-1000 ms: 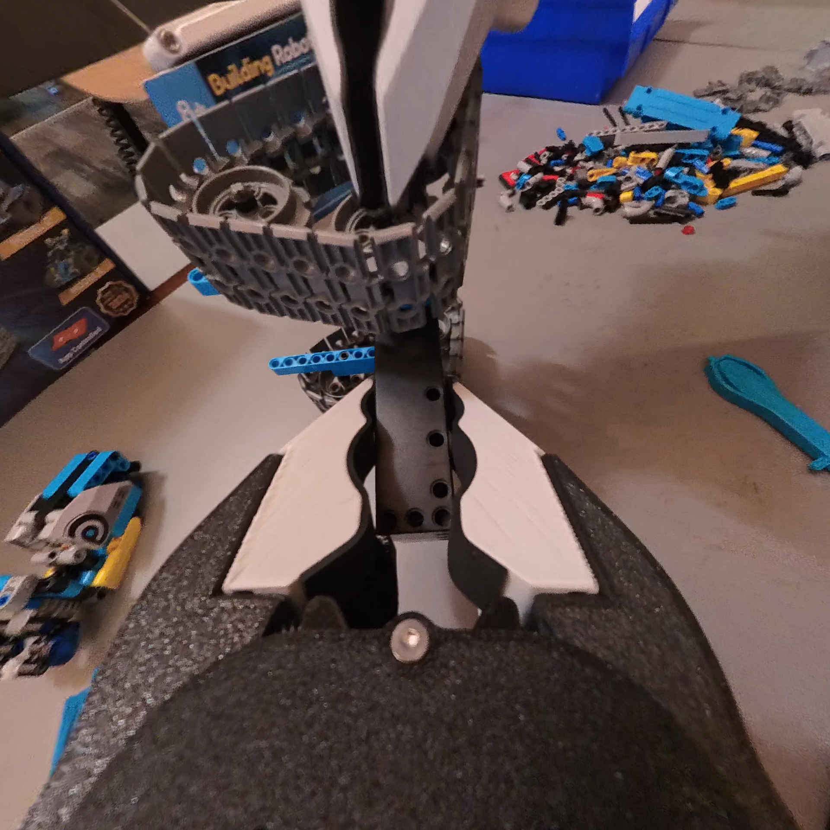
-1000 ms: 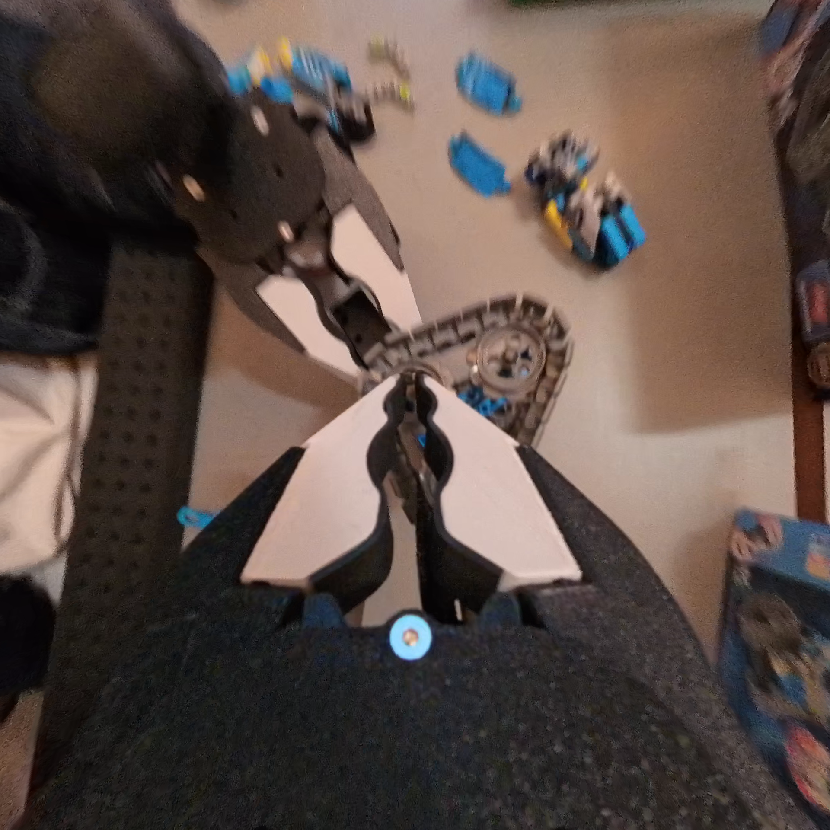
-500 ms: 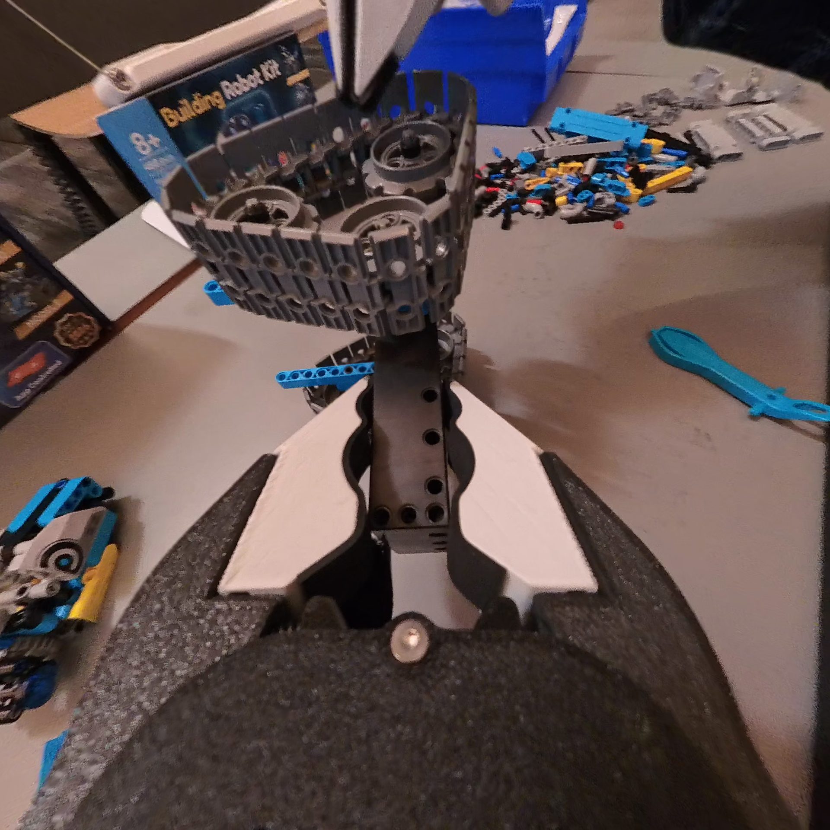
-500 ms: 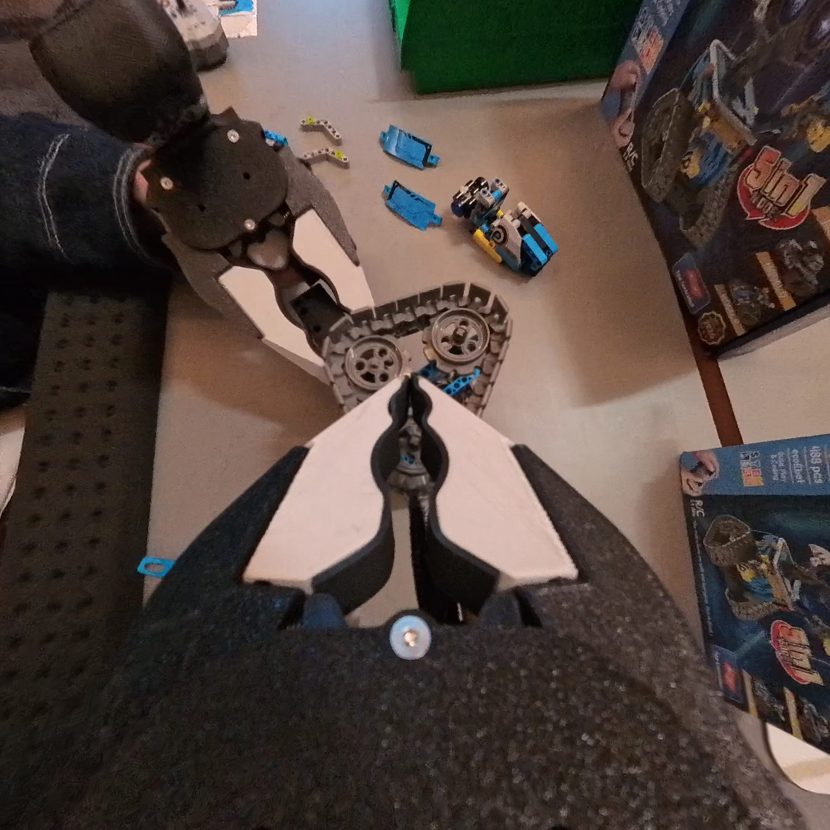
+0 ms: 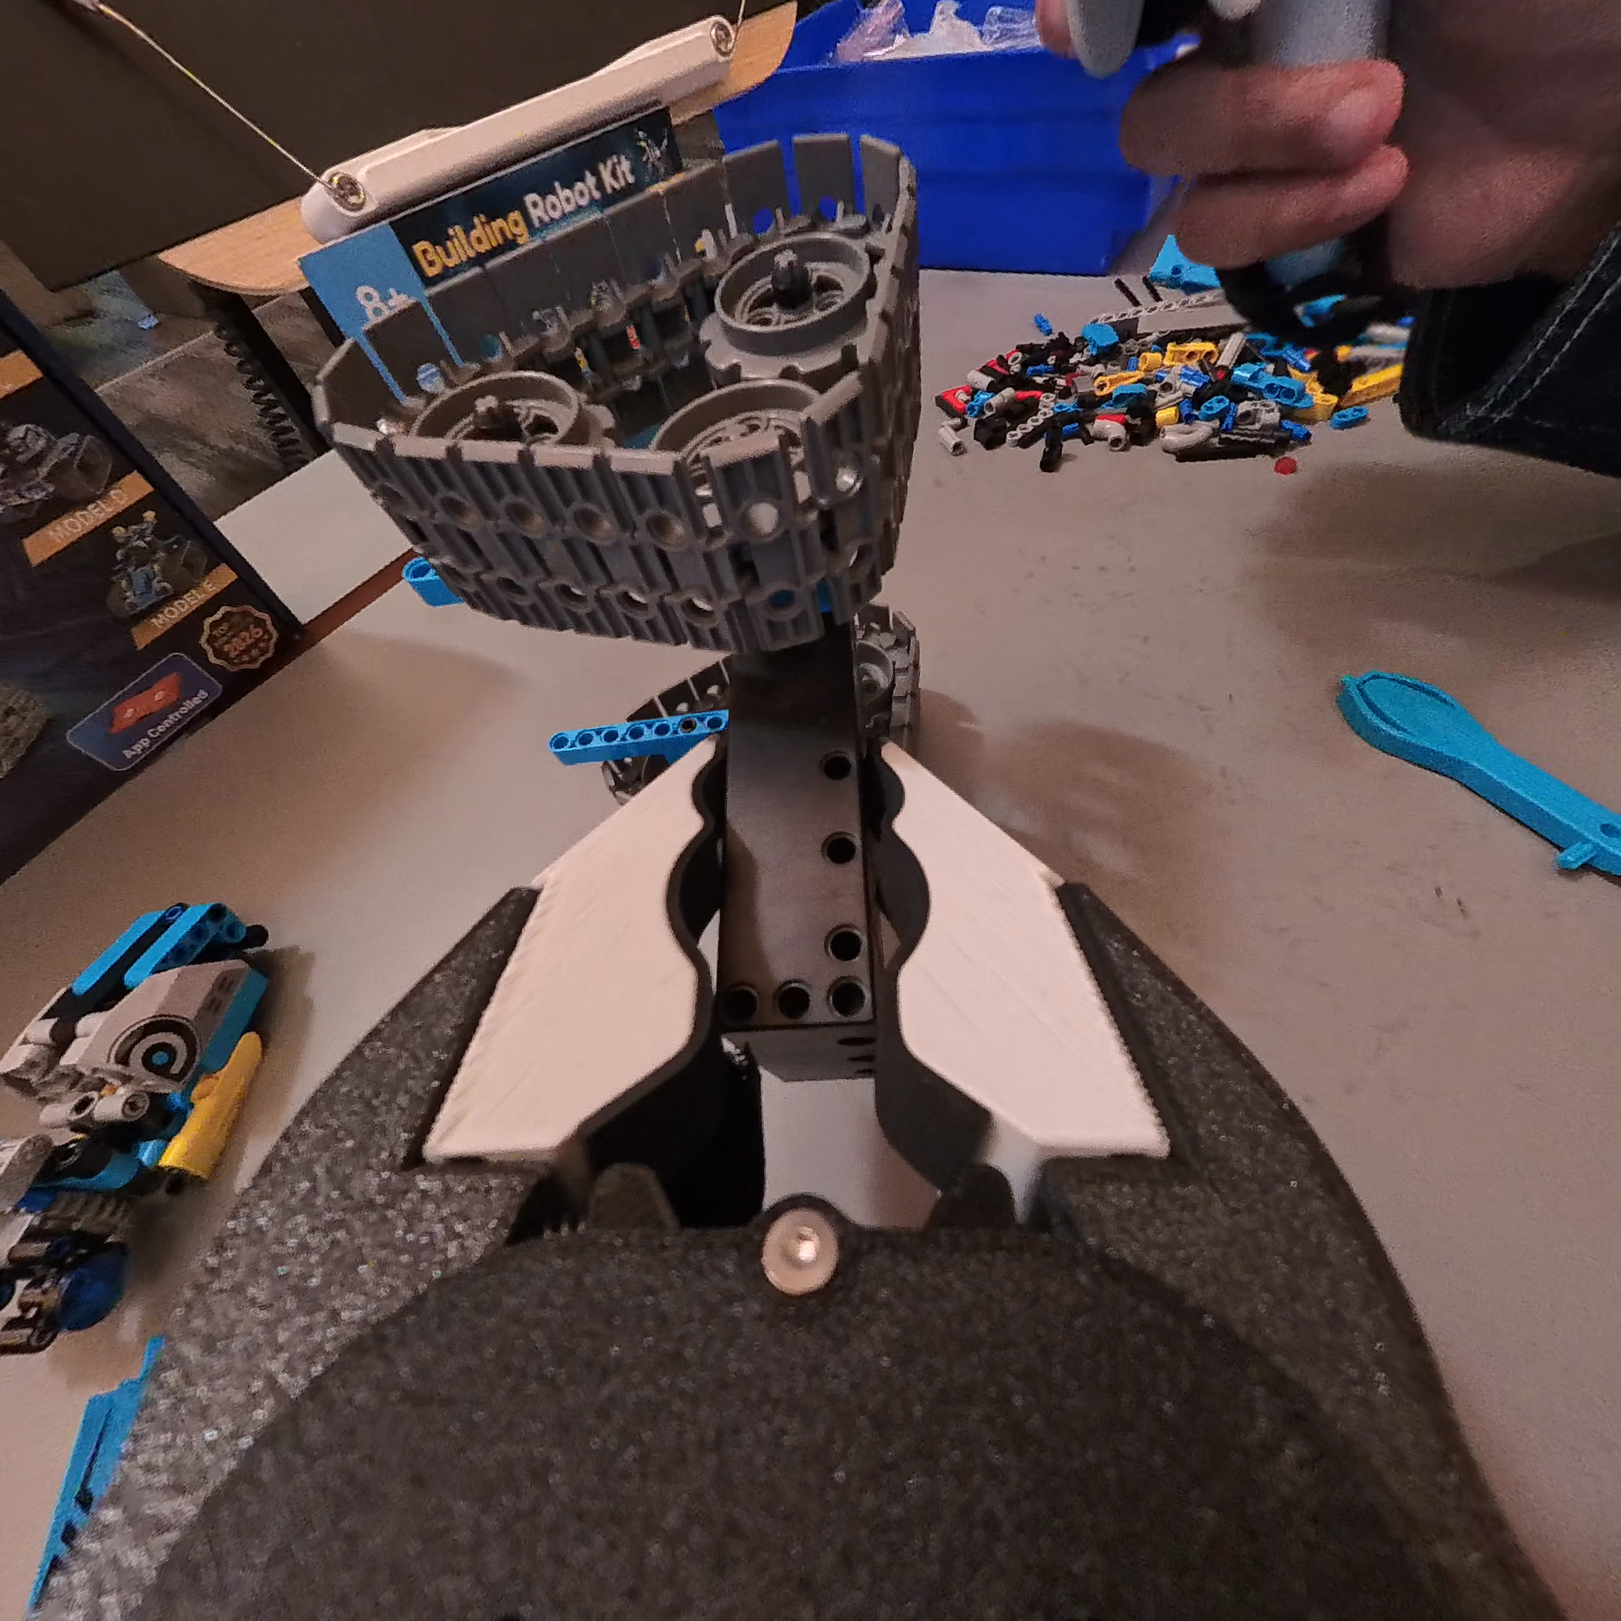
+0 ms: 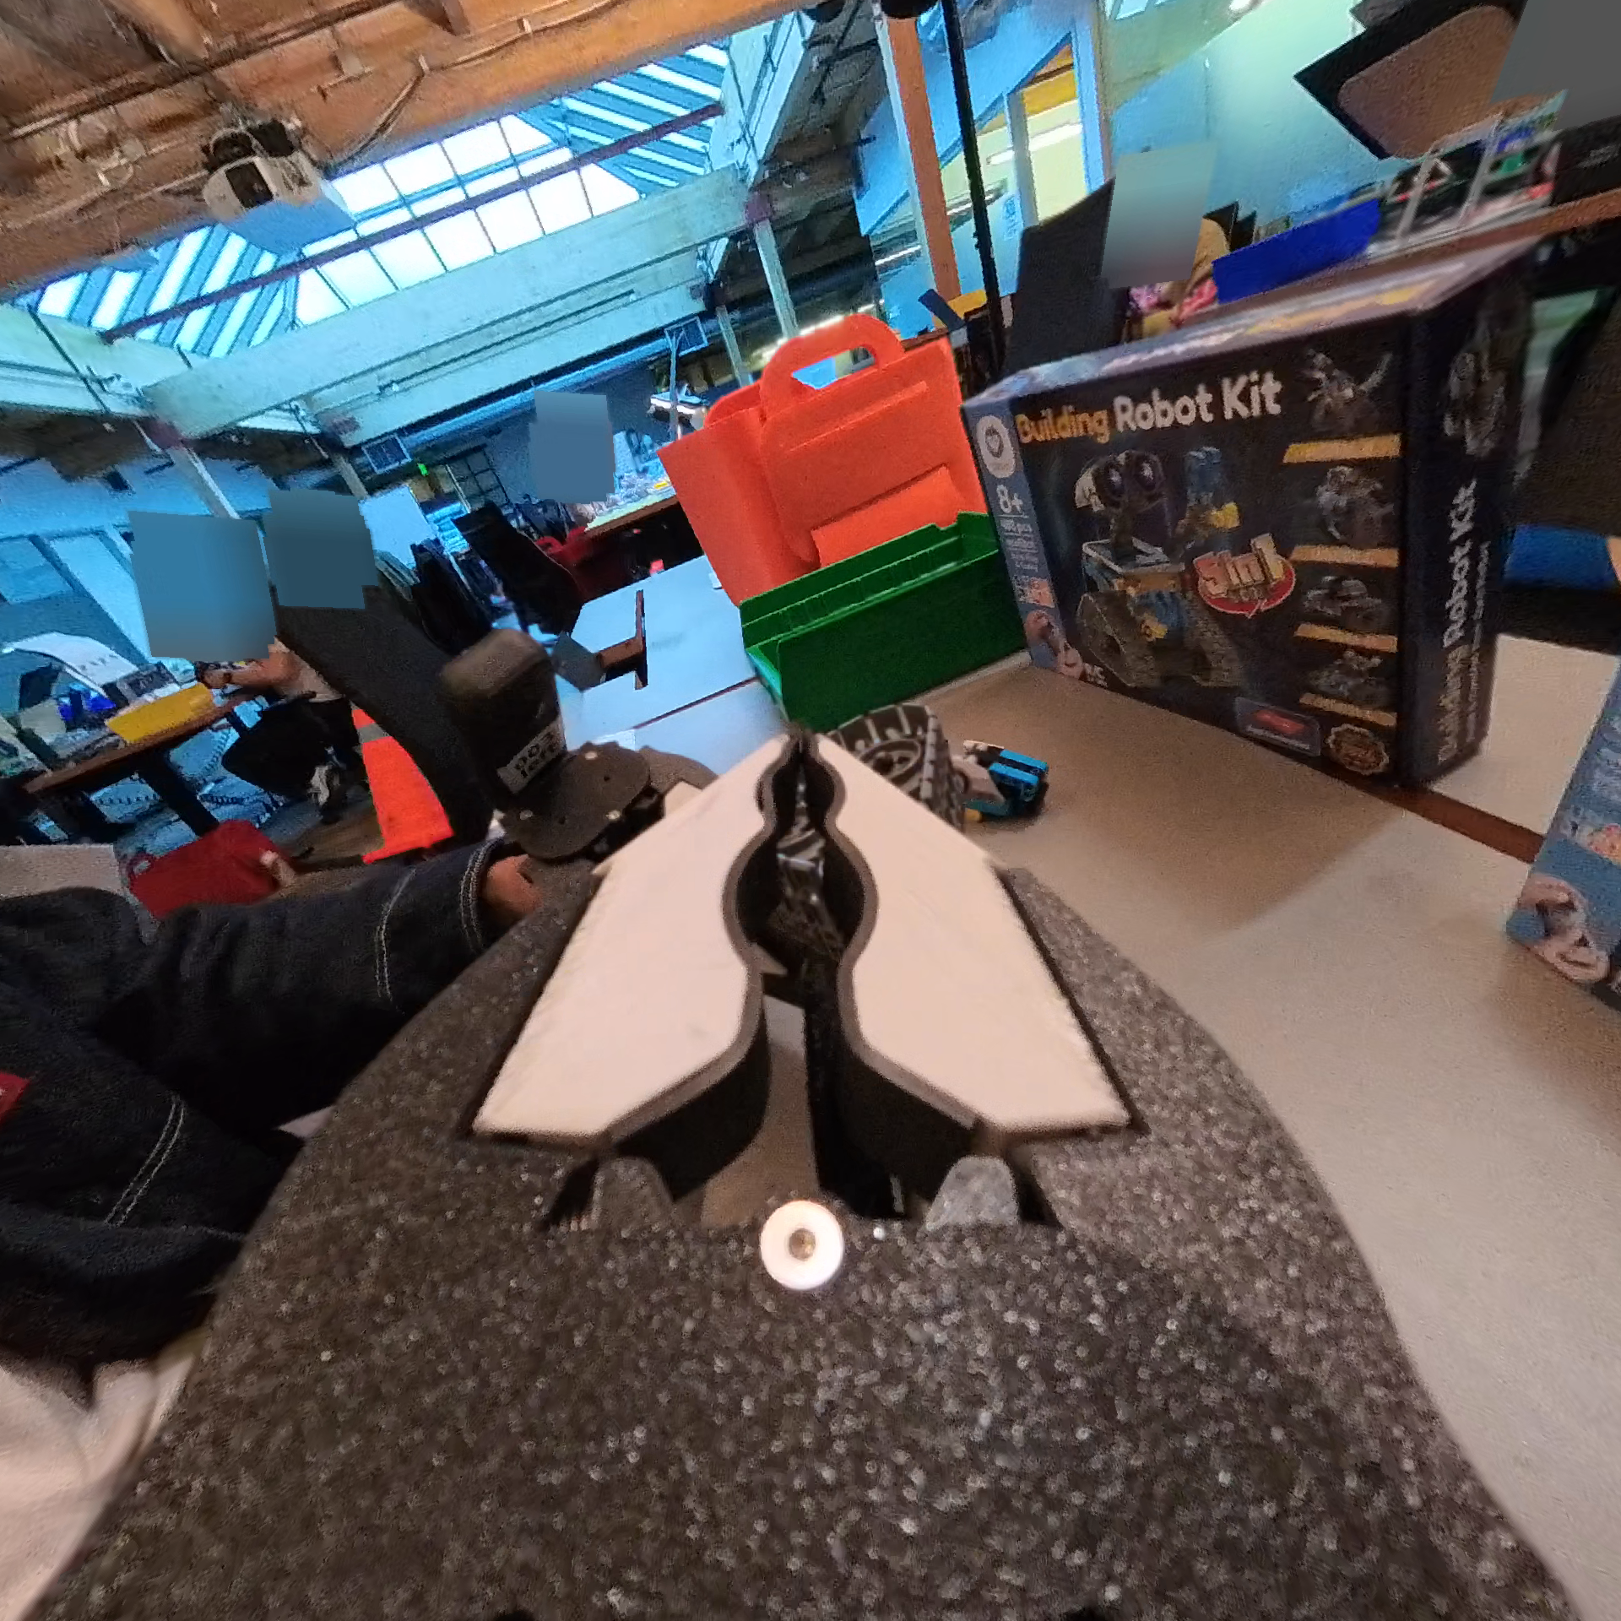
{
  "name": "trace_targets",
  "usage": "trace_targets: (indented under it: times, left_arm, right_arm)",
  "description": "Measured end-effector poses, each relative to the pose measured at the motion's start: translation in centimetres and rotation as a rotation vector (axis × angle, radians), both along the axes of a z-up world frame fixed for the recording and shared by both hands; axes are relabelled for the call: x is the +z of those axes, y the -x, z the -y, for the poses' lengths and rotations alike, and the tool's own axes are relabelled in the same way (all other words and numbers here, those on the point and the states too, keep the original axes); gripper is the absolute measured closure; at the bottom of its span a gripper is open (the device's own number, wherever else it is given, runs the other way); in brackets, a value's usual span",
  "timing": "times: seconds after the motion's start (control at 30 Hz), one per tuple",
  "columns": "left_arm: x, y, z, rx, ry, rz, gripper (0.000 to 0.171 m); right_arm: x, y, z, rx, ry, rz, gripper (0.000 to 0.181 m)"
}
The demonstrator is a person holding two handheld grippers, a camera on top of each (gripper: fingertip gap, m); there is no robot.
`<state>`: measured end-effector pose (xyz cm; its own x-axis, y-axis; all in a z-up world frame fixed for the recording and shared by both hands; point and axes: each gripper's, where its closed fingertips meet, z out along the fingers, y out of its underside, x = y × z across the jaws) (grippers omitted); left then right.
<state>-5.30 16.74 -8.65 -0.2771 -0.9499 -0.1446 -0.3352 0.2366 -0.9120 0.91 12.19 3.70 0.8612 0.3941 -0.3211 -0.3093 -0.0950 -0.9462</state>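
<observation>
My left gripper is shut on a black block with round holes. The block carries a grey tracked assembly with three grey wheels, held up off the table. A blue beam sticks out to the left under it. My right gripper is shut, with a small dark grey piece pinched between its pads. It points level across the table just in front of the tracked assembly. The left gripper shows to its left. A hand on the right gripper's handle shows at the top right of the left wrist view.
A pile of small coloured pieces and a blue bin lie at the back. A turquoise tool lies on the right and a small blue and yellow model on the left. Kit boxes, a green bin and an orange carrier stand beyond. Tip to tip, the grippers are about 15 cm apart.
My right gripper has drawn back from above the tracked assembly and swung from pointing down to pointing level. My left gripper still holds the black block in about the same place.
</observation>
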Motion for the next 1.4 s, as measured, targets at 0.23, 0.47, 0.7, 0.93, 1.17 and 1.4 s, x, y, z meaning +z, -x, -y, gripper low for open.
trace_targets:
  times: [0.23,0.47,0.7,0.93,1.17,1.4]
  left_arm:
    - [0.0,0.0,0.0,0.011,-0.026,-0.001,0.142]
    - [0.0,-0.1,0.1,0.016,-0.034,-0.001,0.143]
    - [-0.1,-0.1,0.1,0.015,-0.027,-0.005,0.143]
    - [-0.2,-0.1,0.1,0.015,-0.027,-0.007,0.142]
    - [-0.2,-0.1,0.0,0.015,-0.029,-0.007,0.143]
    - [-0.2,-0.2,0.0,0.015,-0.029,-0.007,0.142]
  right_arm:
    - [-1.5,-1.1,0.0,-0.057,0.032,-0.031,0.181]
    - [-2.8,-1.3,-0.4,-0.059,0.072,-0.052,0.181]
    - [-3.1,-1.2,-0.5,-0.060,0.087,-0.029,0.181]
    - [-3.2,-1.3,-0.5,-0.058,0.094,-0.038,0.181]
    - [-3.8,-1.1,-0.7,-0.049,0.118,-0.046,0.181]
    - [-3.9,-1.2,-0.7,-0.048,0.125,-0.045,0.181]
